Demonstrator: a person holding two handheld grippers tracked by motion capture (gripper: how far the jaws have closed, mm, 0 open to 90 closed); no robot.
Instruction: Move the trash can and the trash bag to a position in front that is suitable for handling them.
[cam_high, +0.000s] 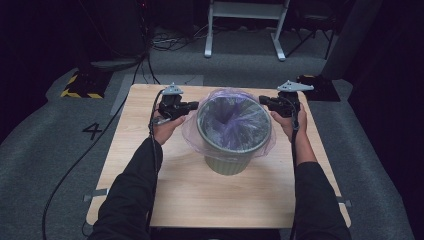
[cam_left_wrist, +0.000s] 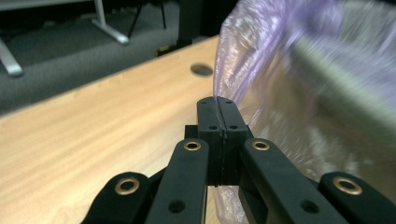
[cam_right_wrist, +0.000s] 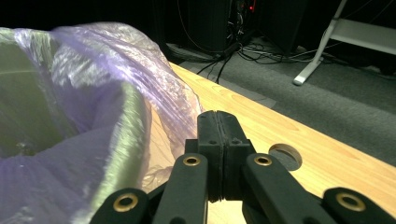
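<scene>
A pale green bin (cam_high: 230, 162) stands mid-table, lined with a translucent purple bag (cam_high: 235, 117) whose edge folds out over the rim. My left gripper (cam_high: 195, 105) is at the bin's left rim. In the left gripper view its jaws (cam_left_wrist: 218, 105) are shut on the bag (cam_left_wrist: 261, 51), and film comes out at the jaw tips and below them. My right gripper (cam_high: 262, 100) is at the right rim. In the right gripper view it (cam_right_wrist: 217, 119) is shut, and the bag (cam_right_wrist: 116, 51) edge runs down to its tips, seemingly pinched there.
The wooden table (cam_high: 150, 150) has a round hole (cam_right_wrist: 286, 156) near its far edge. Grey carpet surrounds it, with a white metal frame (cam_high: 245, 30) and cables beyond, a yellow-black striped base (cam_high: 82, 85) far left, and a "4" (cam_high: 92, 131) marked on the floor.
</scene>
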